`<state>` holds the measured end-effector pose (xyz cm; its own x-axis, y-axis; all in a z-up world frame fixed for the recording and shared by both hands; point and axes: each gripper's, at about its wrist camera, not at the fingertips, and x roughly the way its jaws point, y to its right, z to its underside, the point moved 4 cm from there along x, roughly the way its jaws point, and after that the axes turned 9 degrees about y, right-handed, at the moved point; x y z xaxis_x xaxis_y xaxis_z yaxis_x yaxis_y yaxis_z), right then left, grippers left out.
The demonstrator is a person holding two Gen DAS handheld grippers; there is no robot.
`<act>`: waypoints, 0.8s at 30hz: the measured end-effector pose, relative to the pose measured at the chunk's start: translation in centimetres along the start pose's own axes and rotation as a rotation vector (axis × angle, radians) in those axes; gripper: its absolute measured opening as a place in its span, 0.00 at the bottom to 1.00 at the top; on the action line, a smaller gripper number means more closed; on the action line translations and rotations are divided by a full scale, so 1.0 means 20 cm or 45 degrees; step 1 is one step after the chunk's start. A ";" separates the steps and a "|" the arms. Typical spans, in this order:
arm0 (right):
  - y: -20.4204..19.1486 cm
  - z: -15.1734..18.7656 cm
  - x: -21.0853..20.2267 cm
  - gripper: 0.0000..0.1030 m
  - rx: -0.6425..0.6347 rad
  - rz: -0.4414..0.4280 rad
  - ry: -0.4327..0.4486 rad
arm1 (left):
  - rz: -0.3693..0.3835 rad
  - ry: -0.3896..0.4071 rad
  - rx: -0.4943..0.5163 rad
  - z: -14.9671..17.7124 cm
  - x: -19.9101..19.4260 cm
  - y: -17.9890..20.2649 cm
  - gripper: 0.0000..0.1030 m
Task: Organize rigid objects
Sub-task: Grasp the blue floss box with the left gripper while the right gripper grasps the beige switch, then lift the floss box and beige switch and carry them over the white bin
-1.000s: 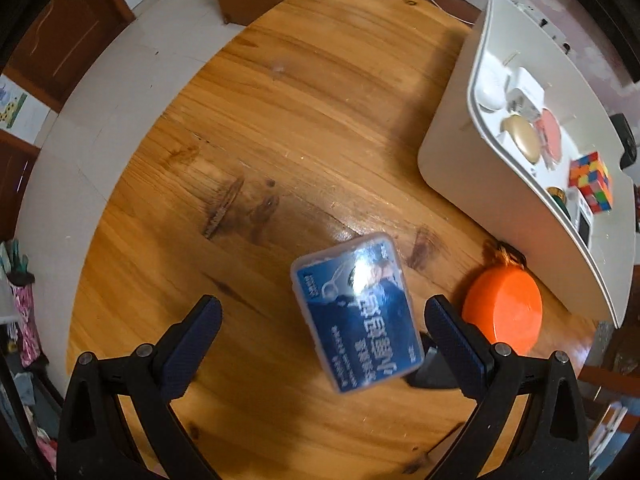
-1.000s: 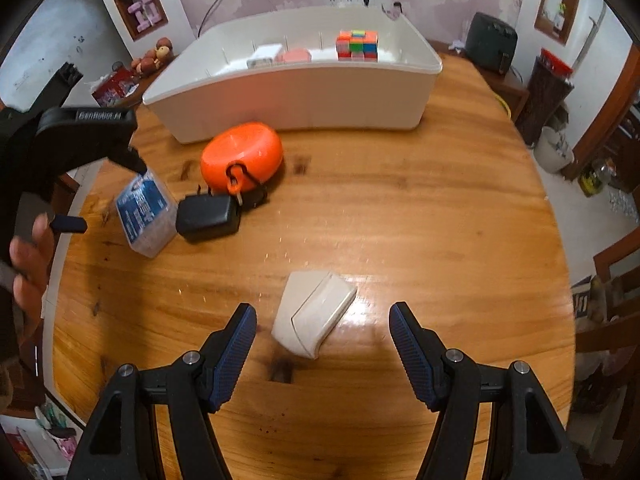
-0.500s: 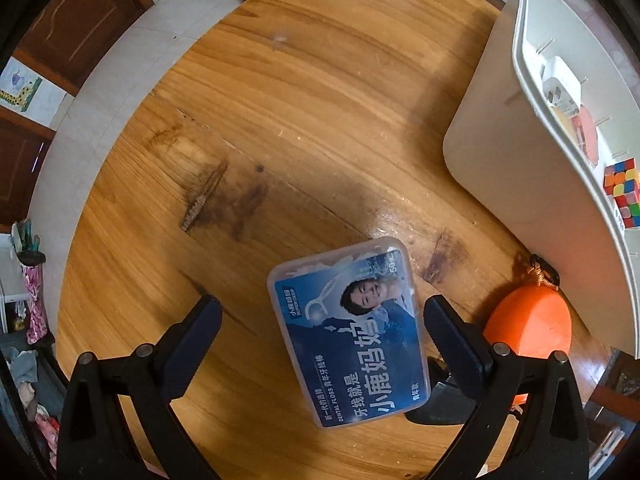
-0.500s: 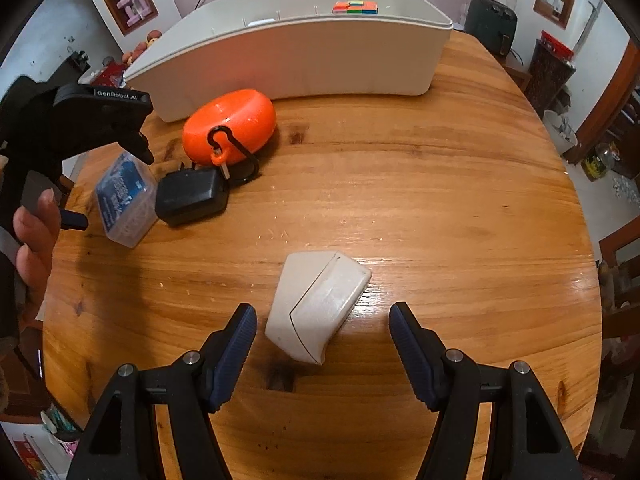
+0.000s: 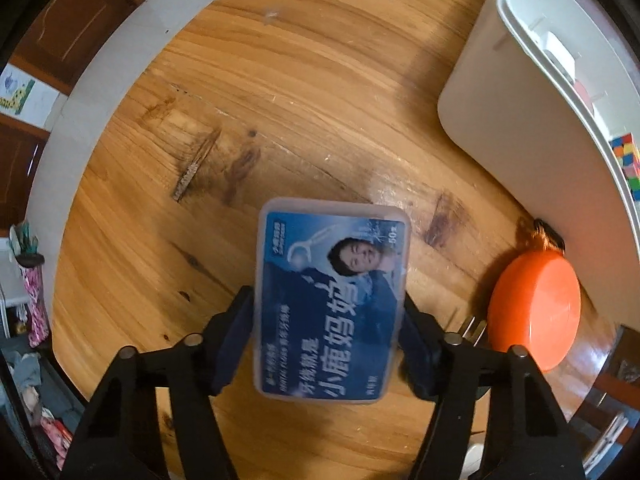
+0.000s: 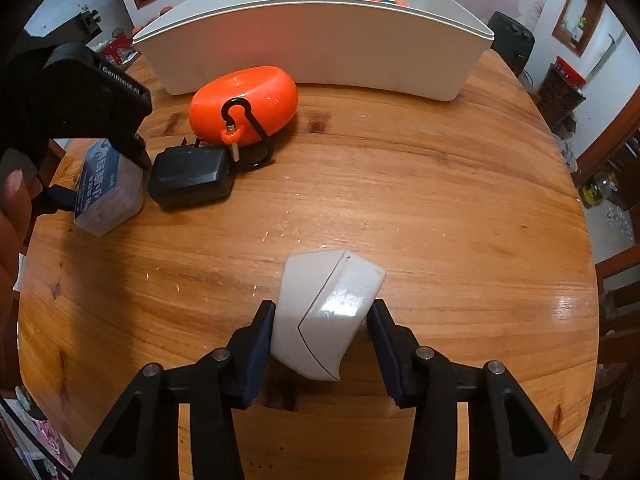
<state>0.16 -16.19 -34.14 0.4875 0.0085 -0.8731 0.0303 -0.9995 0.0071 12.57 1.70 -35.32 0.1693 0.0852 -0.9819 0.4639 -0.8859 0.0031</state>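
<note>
Left tongs (image 5: 328,328) are closing on the blue floss box (image 5: 332,304), which lies flat on the table (image 5: 320,100) w/ the pads pressed on its long sides. The grip sits on the lower half of the box, so the far end may dip or twist on the lift. The lid looks like smooth plastic; prob. slippery.

Black charger (image 6: 192,178) lies just beside that box, touching the orange round case (image 6: 244,106). A swing toward the white bin (image 6: 320,60) could knock either one.

Right tongs (image 6: 320,344) are closing on the white wedge-shaped case (image 6: 326,312), mid-table. The left pad is on it; the right pad is at its edge, contact unclear. The case is slanted btw. the pads and its sides taper, so it could rotate or squirt out as they squeeze.

Writing: the box label is Chinese, big white chars "小鹿妈妈", plus "50" at one corner. The body of the left tongs, seen from the right view, carries print starting "Genrobot"; the rest is unclear.
</note>
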 end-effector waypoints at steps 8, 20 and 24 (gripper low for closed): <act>0.00 0.00 0.00 0.41 -0.037 -0.021 0.014 | 0.025 0.043 0.114 0.08 0.00 -0.04 0.65; -0.06 0.00 -0.15 0.40 -0.109 -0.045 0.069 | 0.108 0.115 0.334 0.21 -0.18 -0.17 0.65; -0.05 -0.05 -0.27 0.40 -0.101 -0.081 0.107 | 0.163 0.144 0.400 0.24 -0.33 -0.21 0.65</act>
<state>-1.60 -15.12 -28.99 0.5538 0.0777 -0.8290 0.1309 -0.9914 -0.0054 5.41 2.64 -29.72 0.3123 -0.0011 -0.9500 0.1458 -0.9881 0.0491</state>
